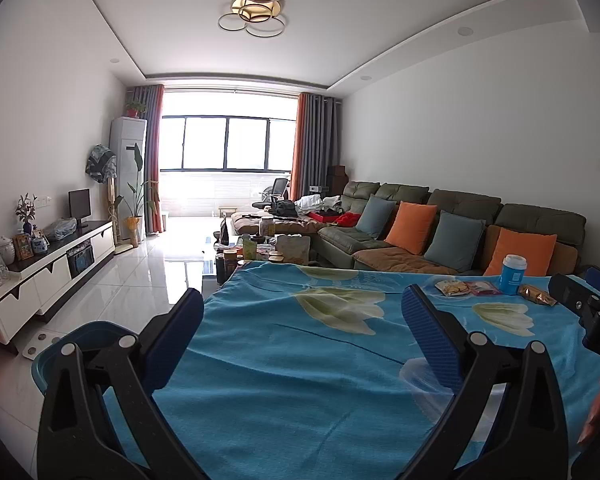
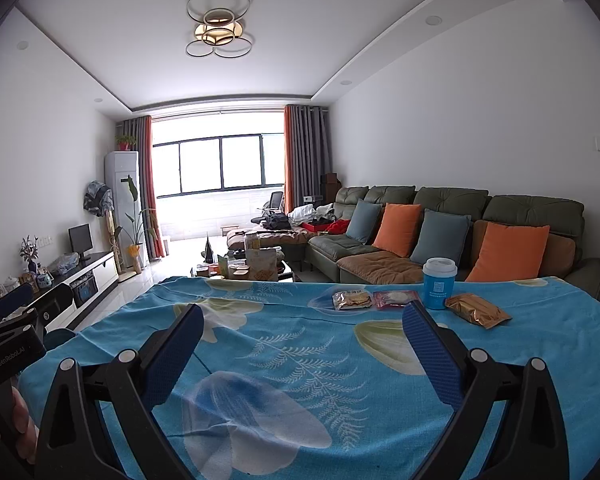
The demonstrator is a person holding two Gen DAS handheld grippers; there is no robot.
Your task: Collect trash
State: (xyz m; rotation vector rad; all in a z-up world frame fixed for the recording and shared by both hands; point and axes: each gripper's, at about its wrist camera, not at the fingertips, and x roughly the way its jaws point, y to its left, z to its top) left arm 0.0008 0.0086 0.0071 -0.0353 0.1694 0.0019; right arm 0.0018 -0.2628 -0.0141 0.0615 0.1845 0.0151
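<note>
Your left gripper (image 1: 302, 322) and right gripper (image 2: 302, 330) both stand apart, empty. Beside the one blue cup (image 2: 439, 283), you have three wrappers: gold packet (image 2: 476, 310), pink packet (image 2: 396, 299), cracker packet (image 2: 351, 300); their writing is unreadable.

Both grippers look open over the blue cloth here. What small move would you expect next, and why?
Probably the right gripper moves forward toward the gold wrapper. It is open and empty, and the wrapper lies flat on the cloth beside the blue cup, apart from the other two packets. The left gripper, also open, sits nearer the blue bin.
</note>
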